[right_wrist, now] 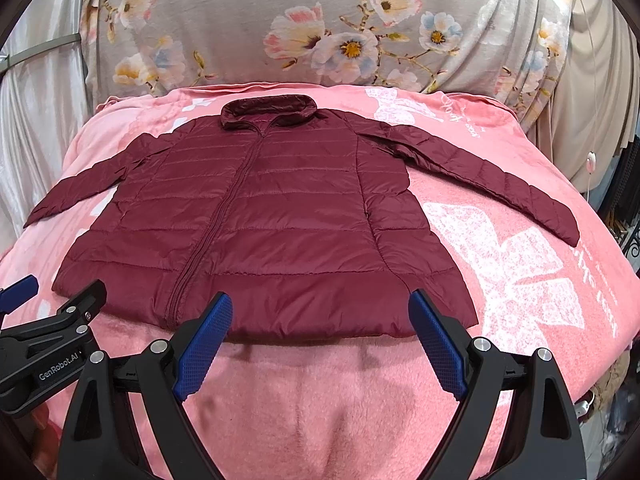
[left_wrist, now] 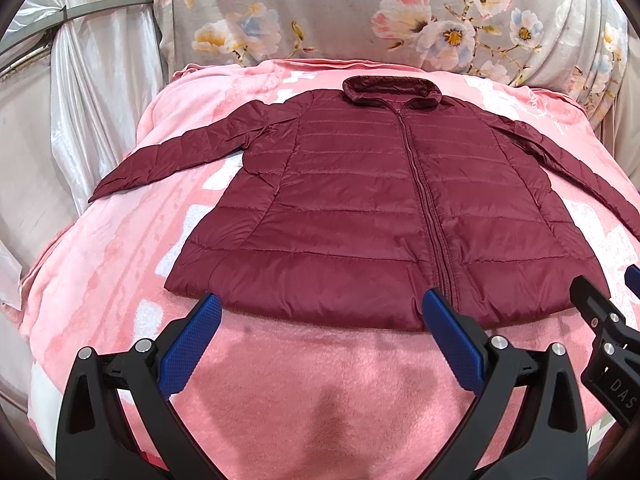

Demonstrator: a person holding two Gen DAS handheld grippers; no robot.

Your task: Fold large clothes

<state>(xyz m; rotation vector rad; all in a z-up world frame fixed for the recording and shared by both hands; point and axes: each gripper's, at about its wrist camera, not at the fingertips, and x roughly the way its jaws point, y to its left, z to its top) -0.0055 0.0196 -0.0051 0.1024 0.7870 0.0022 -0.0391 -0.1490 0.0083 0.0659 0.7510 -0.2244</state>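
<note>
Jacket (left_wrist: pixel 360 208) lay flat, zipped, sleeves spread on blanket (left_wrist: pixel 100 280), ready for folding. Left gripper (left_wrist: pixel 320 316) and right gripper (right_wrist: pixel 320 316) hovered at hem, jaws apart, holding nothing.

A pink fleece blanket (left_wrist: pixel 100 280) with white printed patterns covers the bed. Behind it hangs a grey floral cloth (right_wrist: pixel 320 20) with pink, blue and yellow blossoms. Shiny white drapery (left_wrist: pixel 88 92) hangs at the left, and a thin white cable (right_wrist: pixel 591 164) dangles at the right.
</note>
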